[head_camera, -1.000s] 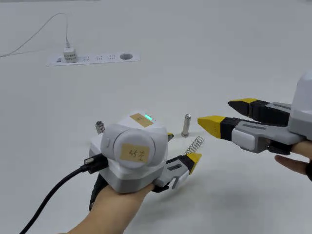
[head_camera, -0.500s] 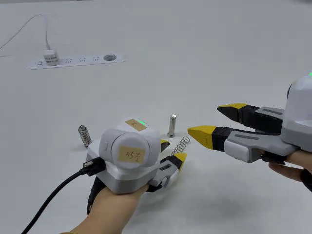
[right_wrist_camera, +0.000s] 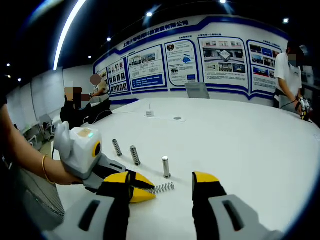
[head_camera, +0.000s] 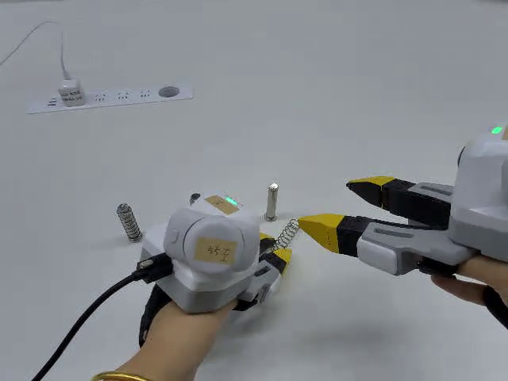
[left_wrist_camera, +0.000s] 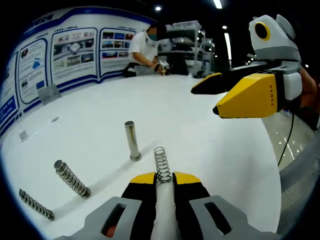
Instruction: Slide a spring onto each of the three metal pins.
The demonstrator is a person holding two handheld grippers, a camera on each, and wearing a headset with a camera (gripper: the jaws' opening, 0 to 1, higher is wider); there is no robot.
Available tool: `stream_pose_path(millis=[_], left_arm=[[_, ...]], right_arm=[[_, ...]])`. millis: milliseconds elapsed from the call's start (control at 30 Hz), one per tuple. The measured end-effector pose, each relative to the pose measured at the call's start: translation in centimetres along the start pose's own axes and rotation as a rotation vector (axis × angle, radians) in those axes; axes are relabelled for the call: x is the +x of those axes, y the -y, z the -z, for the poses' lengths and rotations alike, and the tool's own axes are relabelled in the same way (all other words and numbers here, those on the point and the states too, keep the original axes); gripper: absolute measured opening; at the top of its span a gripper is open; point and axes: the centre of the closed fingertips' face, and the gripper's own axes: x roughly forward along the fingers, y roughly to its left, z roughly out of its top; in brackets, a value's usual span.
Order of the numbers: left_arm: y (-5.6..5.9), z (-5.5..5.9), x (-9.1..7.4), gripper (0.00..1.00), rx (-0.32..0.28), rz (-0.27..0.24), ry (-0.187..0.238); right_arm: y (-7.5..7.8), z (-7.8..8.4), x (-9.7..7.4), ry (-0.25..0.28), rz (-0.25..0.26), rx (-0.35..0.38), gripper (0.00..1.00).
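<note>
A white workbench [head_camera: 333, 87] seen from above, with one bare pin [head_camera: 272, 202], a short metal post, standing upright near its middle. Just in front of the bare pin, on the person's side, the left gripper [head_camera: 275, 246] has its yellow-tipped jaws closed on one end of a loose spring [head_camera: 287, 232]. The spring juts out beyond the tips and tilts up towards the bare pin, close beside it but not touching. In the left gripper view the spring [left_wrist_camera: 161, 164] rises straight from between the closed jaws of the left gripper [left_wrist_camera: 163, 177], with the bare pin [left_wrist_camera: 132, 141] just up and left of it. To the right of the bare pin the right gripper [head_camera: 337, 205] hovers above the workbench with its jaws spread wide and nothing between them, its lower tip near the spring's free end. To the left of the bare pin stand two more pins, each already wearing a spring. The nearer sprung pin [head_camera: 194, 198] is mostly hidden behind the left gripper's body, and the farther sprung pin [head_camera: 127, 222] stands in the open, leaning slightly. Well beyond the bare pin, at the far left of the workbench, lies a white power strip [head_camera: 119, 95] with a plug [head_camera: 70, 90] in it. A black cable [head_camera: 75, 333] trails from the back of the left gripper.
</note>
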Motion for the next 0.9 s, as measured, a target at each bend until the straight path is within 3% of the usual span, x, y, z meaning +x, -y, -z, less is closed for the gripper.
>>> stream_pose_path(millis=[367, 500, 667, 900], left_arm=[[-0.2, 0.0, -0.1, 0.1, 0.027, -0.003, -0.006], [-0.2, 0.0, -0.5, 0.1, 0.002, 0.013, -0.006], [-0.1, -0.8, -1.4, 0.1, -0.015, 0.02, 0.021], [-0.1, -2.7, -3.4, 0.1, -0.055, 0.033, 0.094]], right_arm=[[-0.3, 0.4, 0.0, -0.011, 0.0, 0.013, 0.51], [-0.2, 0.2, -0.1, -0.005, 0.006, 0.039, 0.51], [0.0, 0.0, -0.1, 0.001, 0.011, 0.066, 0.5], [-0.5, -0.5, 0.1, 0.016, -0.004, 0.098, 0.49]])
